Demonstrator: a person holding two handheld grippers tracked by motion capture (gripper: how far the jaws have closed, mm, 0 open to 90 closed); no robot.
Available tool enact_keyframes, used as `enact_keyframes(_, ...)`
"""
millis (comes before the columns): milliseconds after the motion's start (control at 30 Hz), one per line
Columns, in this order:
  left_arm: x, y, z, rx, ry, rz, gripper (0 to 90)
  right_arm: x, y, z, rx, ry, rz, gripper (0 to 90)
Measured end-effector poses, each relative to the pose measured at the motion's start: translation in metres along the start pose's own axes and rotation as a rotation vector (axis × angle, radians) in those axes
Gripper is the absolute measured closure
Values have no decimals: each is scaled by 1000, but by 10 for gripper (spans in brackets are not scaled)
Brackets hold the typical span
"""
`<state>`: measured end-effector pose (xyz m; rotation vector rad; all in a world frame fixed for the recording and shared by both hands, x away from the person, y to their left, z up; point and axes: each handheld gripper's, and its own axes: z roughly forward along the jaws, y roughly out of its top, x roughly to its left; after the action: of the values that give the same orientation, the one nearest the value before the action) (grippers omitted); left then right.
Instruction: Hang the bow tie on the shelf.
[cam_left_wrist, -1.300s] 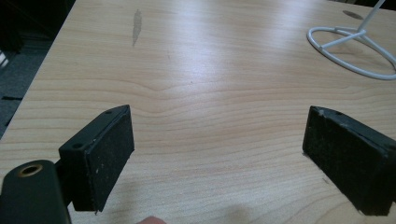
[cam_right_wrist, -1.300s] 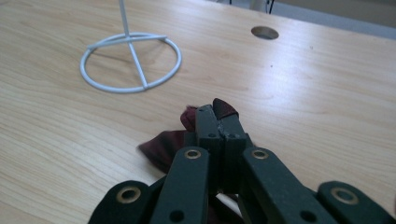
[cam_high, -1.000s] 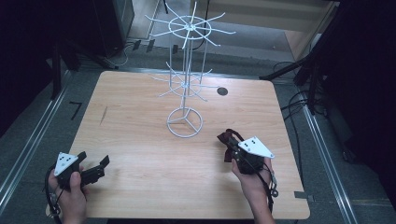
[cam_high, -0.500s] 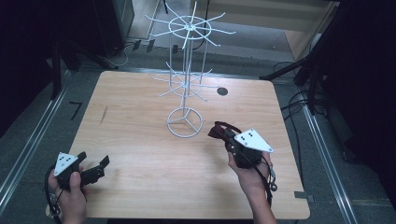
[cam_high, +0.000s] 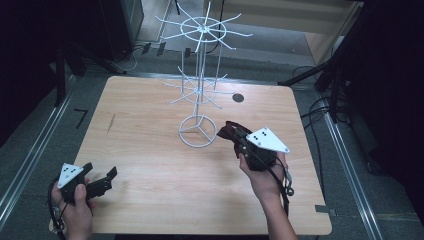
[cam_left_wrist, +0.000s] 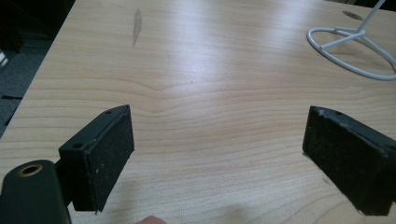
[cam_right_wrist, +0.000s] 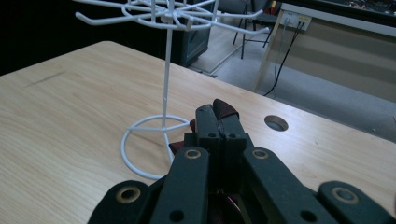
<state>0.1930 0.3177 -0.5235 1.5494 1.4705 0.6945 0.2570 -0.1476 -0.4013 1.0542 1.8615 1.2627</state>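
A white wire hook rack (cam_high: 199, 90) stands on the wooden table (cam_high: 145, 150), its ring base (cam_high: 198, 131) near the middle. My right gripper (cam_high: 231, 133) hovers just right of that base, shut on a dark red soft item (cam_high: 224, 131) whose shape I cannot make out. In the right gripper view the shut gripper (cam_right_wrist: 217, 116) pinches the dark red item (cam_right_wrist: 225, 108), with the rack's pole (cam_right_wrist: 166, 70) and hooks to the upper left. My left gripper (cam_high: 100, 171) rests at the table's front left, open; in its own view the gripper (cam_left_wrist: 215, 135) has bare wood between its pads.
A round cable hole (cam_high: 238, 98) lies in the table behind the rack's base. The rack's lower hooks (cam_high: 195, 92) spread out above the base. A dark scuff (cam_high: 110, 123) marks the wood at left. Cables run over the floor to the right (cam_high: 320, 107).
My right gripper has moved forward and left with the dark red item, closer to the rack's base. The left gripper has stayed where it was.
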Motion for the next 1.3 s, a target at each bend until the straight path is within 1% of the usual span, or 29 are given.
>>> enact_keyframes(67,0,0,0,-1,0,-3,96,0,1,0,-2,1,-1,900)
enact_keyframes(133,0,0,0,1,1,-3,95,1,7,0,-10,5,-9,900)
enact_keyframes(333,0,0,0,3,2,-3,96,2,17,1,-21,13,-20,900)
enact_keyframes(700,0,0,0,2,1,-2,96,2,28,6,-35,28,-21,900)
enact_keyframes(967,0,0,0,5,1,-4,96,4,39,9,-50,36,-41,900)
enact_keyframes(1300,0,0,0,6,0,-3,96,8,49,12,-52,52,-67,900)
